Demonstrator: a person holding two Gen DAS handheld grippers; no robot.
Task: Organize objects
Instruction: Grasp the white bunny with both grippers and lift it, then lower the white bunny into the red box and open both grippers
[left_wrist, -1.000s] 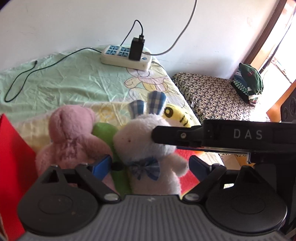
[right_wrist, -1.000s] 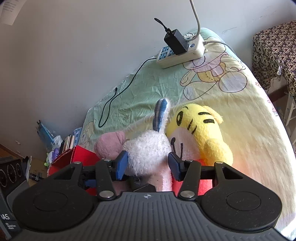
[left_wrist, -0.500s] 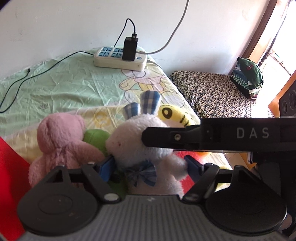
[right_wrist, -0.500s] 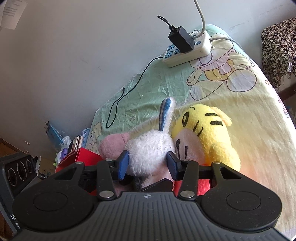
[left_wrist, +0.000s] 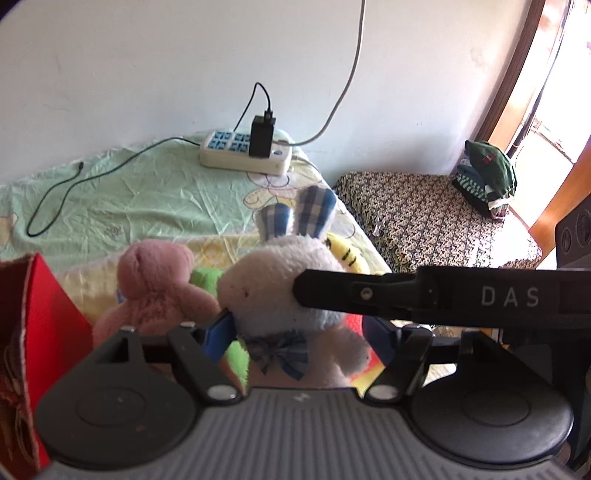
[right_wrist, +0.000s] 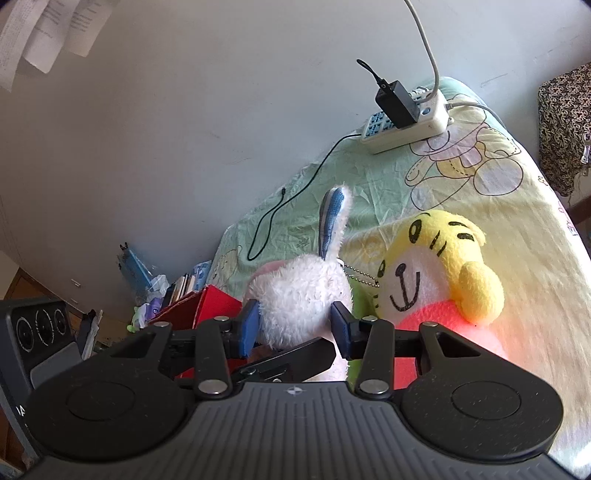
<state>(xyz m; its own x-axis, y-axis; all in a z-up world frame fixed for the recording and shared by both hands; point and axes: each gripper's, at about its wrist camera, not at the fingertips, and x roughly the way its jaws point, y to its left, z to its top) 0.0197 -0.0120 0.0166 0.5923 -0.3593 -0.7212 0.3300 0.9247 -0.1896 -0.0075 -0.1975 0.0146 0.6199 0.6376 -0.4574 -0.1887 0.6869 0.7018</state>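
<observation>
A white plush bunny (left_wrist: 273, 291) with blue checked ears and a bow tie stands on the bed sheet (left_wrist: 147, 199), with my right gripper (right_wrist: 295, 326) shut on its head (right_wrist: 299, 306). In the left wrist view the right gripper's black finger (left_wrist: 406, 295) crosses the bunny's face. My left gripper (left_wrist: 297, 336) is open, with the bunny's body between its blue pads. A pink bear (left_wrist: 155, 280) and a green toy (left_wrist: 207, 277) sit left of the bunny. A yellow tiger plush (right_wrist: 436, 280) lies to its right.
A red box (left_wrist: 48, 314) stands at the left edge. A power strip (left_wrist: 243, 155) with a black charger and a loose cable (left_wrist: 74, 184) lies by the wall. To the right of the bed, a patterned bench (left_wrist: 424, 221) carries folded clothes (left_wrist: 487, 177).
Both grippers have moved in on the bunny. The right fingers have narrowed onto its head, and the bunny now stands higher against the tiger. The left fingers have drawn slightly closer together.
</observation>
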